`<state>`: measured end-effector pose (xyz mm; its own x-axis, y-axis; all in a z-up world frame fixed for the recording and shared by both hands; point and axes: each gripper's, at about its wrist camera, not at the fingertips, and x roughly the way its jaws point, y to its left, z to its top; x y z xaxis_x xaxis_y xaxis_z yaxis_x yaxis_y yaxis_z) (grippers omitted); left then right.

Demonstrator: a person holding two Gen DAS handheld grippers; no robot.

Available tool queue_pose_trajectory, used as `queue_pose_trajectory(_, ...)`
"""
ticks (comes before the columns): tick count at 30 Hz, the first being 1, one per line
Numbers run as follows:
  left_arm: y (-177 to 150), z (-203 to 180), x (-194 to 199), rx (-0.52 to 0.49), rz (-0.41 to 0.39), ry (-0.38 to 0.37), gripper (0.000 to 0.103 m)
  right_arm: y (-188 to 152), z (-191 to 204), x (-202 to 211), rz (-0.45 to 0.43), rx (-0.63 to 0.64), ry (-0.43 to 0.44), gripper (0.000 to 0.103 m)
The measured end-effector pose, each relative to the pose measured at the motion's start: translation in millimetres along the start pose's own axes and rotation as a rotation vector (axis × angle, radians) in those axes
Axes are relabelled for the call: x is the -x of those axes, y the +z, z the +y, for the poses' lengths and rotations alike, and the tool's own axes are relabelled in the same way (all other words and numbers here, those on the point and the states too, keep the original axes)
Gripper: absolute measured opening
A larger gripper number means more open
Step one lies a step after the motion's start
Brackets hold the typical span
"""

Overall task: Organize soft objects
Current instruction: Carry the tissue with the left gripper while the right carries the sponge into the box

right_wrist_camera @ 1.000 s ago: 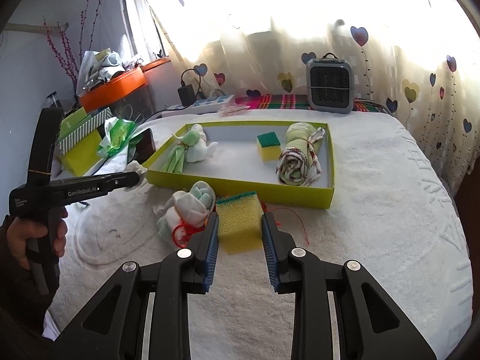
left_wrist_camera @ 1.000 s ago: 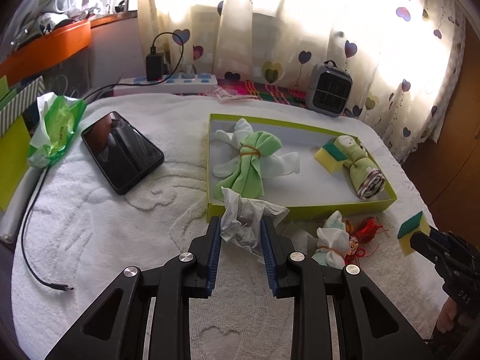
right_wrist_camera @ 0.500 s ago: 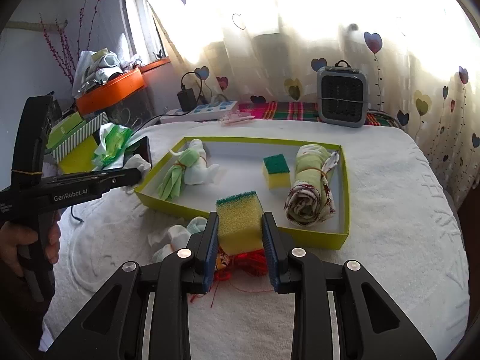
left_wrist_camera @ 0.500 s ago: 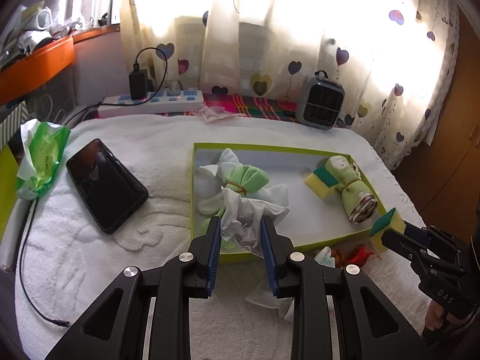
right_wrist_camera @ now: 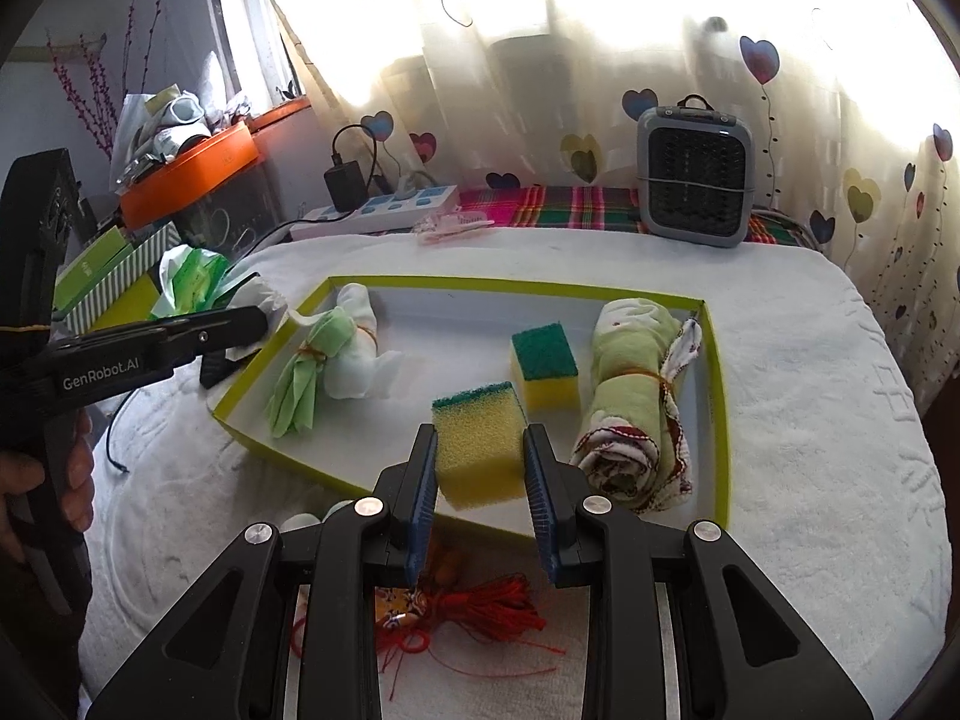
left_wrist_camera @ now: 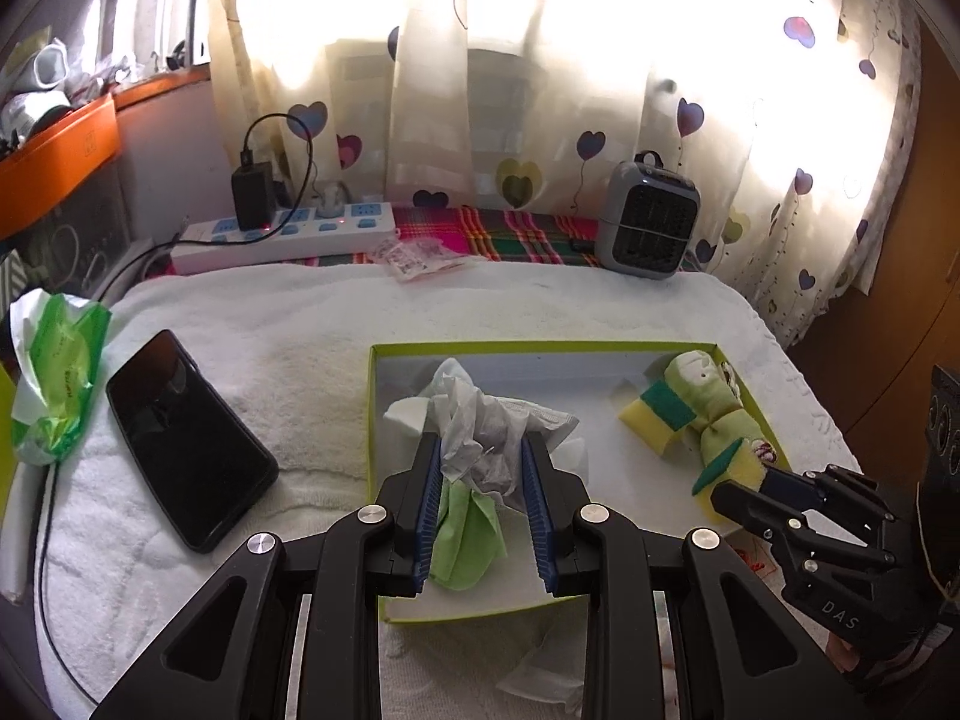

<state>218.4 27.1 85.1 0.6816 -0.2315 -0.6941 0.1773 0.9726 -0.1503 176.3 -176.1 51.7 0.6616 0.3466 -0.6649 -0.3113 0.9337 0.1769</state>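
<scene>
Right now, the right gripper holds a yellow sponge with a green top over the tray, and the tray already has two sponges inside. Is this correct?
Not quite. The tray has only one sponge inside, beside the rolled towel, as the right wrist view shows. The right gripper does hold a yellow sponge with a green top over it.

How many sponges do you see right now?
2. One sponge is clamped in the right claw over the tray's near edge; the other lies in the tray beside the rolled towel. None seem hidden.
</scene>
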Motion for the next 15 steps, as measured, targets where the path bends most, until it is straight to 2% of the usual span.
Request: queue_pose_trajectory(15, 6.3, 9.2, -33.5, 0.038, 0.037, -0.003, 0.025, 12.8, 0.4, -34.2, 0.058, 0.028, -0.030, 0.029)
